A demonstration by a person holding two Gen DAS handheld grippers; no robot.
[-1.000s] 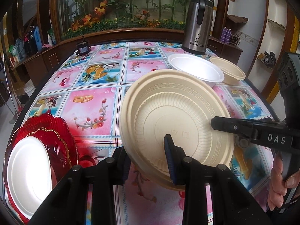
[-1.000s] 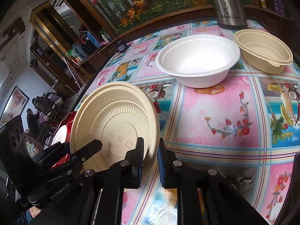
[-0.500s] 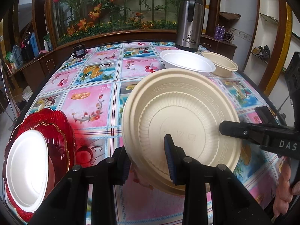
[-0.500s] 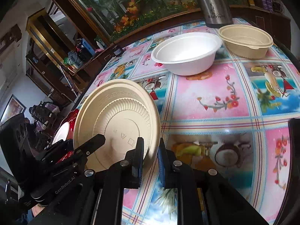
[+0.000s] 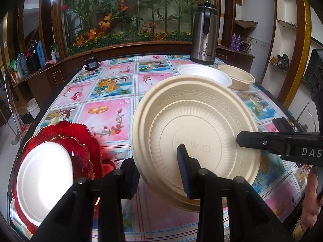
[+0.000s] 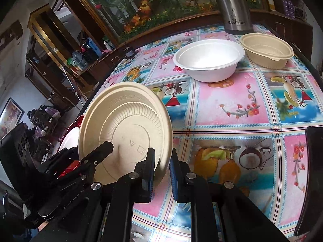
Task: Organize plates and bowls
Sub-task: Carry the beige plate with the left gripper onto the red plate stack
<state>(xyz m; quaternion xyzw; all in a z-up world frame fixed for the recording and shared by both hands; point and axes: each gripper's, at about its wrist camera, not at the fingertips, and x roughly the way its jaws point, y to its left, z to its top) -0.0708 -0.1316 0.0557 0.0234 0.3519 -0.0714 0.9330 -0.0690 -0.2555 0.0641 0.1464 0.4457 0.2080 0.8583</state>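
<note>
A beige plate (image 5: pixel 195 125) hangs tilted above the table with its ribbed underside toward both cameras. My left gripper (image 5: pixel 157 161) is shut on its near rim, one blue pad on the underside and the other behind the plate. My right gripper (image 6: pixel 162 157) is shut on the plate's (image 6: pixel 125 125) right edge; one of its fingers (image 5: pixel 260 141) lies across the underside. A white bowl (image 6: pixel 208 60) and a beige bowl (image 6: pixel 266 50) stand side by side at the far right of the table. At the near left, a white plate (image 5: pixel 44 173) lies on stacked red plates (image 5: pixel 80 133).
A steel thermos (image 5: pixel 206 36) stands behind the bowls at the table's far edge, and a small dark object (image 5: pixel 90 63) sits at the far left. The table wears a pink and blue fruit-patterned cloth (image 6: pixel 242 104). A person's hand (image 5: pixel 310 201) holds the right gripper.
Both grippers have drawn back from the bowls with the beige plate held between them. The bowls and thermos now look farther away. Neither grip has changed.
</note>
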